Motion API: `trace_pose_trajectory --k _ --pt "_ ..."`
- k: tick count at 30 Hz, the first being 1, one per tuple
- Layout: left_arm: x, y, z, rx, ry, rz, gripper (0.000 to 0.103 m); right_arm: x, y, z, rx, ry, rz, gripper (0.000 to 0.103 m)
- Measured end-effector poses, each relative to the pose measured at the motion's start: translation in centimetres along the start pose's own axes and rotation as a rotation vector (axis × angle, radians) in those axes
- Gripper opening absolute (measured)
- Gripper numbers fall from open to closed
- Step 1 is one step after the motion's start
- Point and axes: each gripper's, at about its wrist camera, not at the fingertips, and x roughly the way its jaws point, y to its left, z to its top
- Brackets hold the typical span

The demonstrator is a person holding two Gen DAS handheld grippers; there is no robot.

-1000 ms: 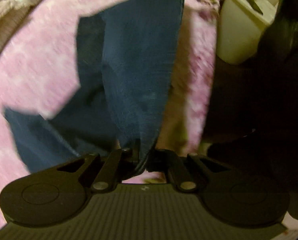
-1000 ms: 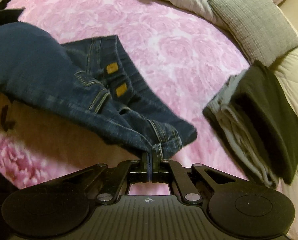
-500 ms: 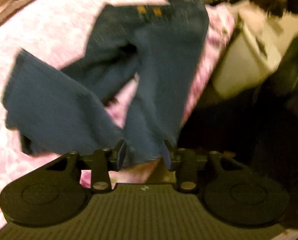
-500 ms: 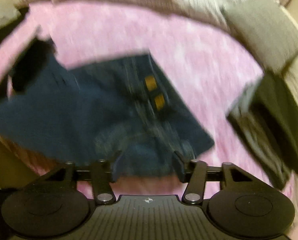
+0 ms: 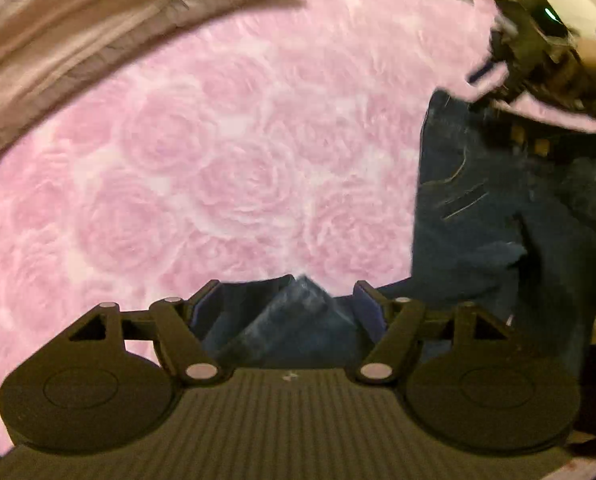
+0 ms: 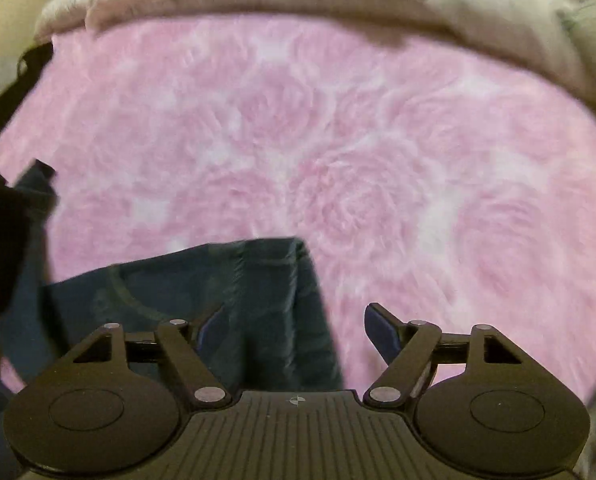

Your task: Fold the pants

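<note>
Left gripper: jaws just been opening, now apart, denim between but unpressed. Right gripper: likewise opening, apart, cloth edge between, unclamped. Jeans: released onto pink rose blanket, waistband far right. Step: laying out. Next: regrip one leg, fold onto the other.

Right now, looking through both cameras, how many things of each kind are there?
Grippers: 2, left gripper and right gripper, both open.
Blue jeans: 1.
Pink rose-patterned blanket: 1.
Total: 4.
</note>
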Motion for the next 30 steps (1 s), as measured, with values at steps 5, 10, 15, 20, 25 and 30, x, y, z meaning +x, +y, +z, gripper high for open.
trace_pose_trajectory --k 5,10,15,20,25,30 --pt "4.8 0.7 0.8 -0.061 0.136 -0.045 0.067 5.9 -2.5 2.3 0.026 0.145 0.163 0.07" --pt "6.9 1.2 0.6 -0.021 0.243 -0.058 0.063 5.1 -0.9 2.6 -0.005 0.146 0.152 0.005" --pt "6.1 1.0 0.1 -0.009 0.262 -0.076 0.02 0.8 1.6 2.1 -0.041 0.045 0.084 0.002" --pt "-0.2 1.2 -1.6 -0.065 0.143 -0.062 0.01 -6.6 5.2 1.6 0.019 -0.121 0.041 0.001" --pt "-7.6 2.5 -5.7 -0.164 0.042 -0.007 0.01 -15.5 12.9 3.0 -0.024 -0.312 -0.011 0.001" --pt "-14.0 5.5 -11.1 -0.283 0.003 0.08 0.01 -20.6 18.1 6.4 -0.018 -0.464 -0.092 0.001"
